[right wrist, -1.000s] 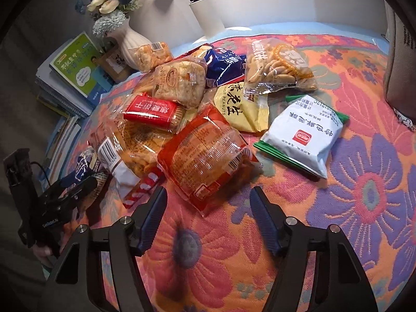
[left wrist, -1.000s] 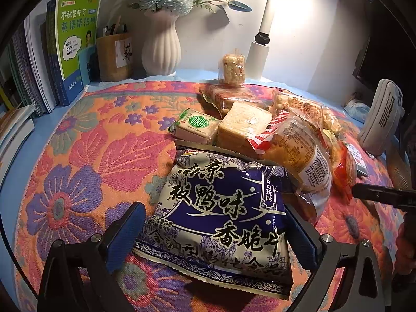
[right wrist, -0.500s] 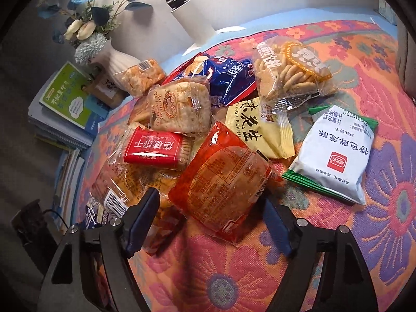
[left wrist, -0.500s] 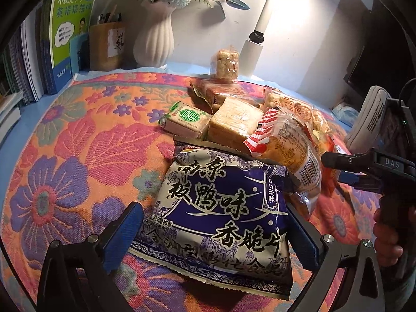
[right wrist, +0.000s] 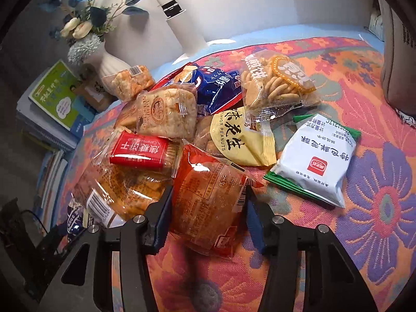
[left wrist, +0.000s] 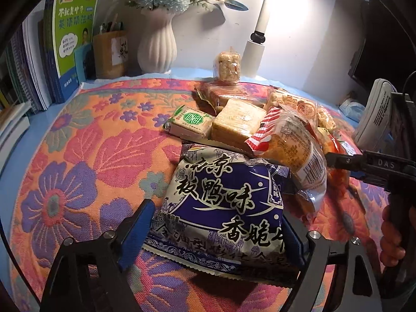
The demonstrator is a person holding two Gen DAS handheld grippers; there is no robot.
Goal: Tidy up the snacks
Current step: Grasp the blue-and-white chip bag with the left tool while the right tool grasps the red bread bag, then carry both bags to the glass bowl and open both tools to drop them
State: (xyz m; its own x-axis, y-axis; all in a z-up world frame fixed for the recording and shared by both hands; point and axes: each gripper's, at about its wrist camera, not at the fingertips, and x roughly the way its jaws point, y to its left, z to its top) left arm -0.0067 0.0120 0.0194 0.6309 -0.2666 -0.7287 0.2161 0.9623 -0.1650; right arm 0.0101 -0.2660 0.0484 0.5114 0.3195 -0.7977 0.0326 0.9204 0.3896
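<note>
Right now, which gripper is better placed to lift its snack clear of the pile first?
Left. The left gripper brackets the purple bag, nearest and nearly uncovered. The right gripper's jaws, just closing, squeeze the orange packet, wedged against neighbouring packs.

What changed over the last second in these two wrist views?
The right gripper advanced onto the orange-red bread packet; its fingers have just been closing and now press its sides. The left gripper has been closing on the blue-and-white crisp bag, which stayed put. The remaining snacks are unmoved.
</note>
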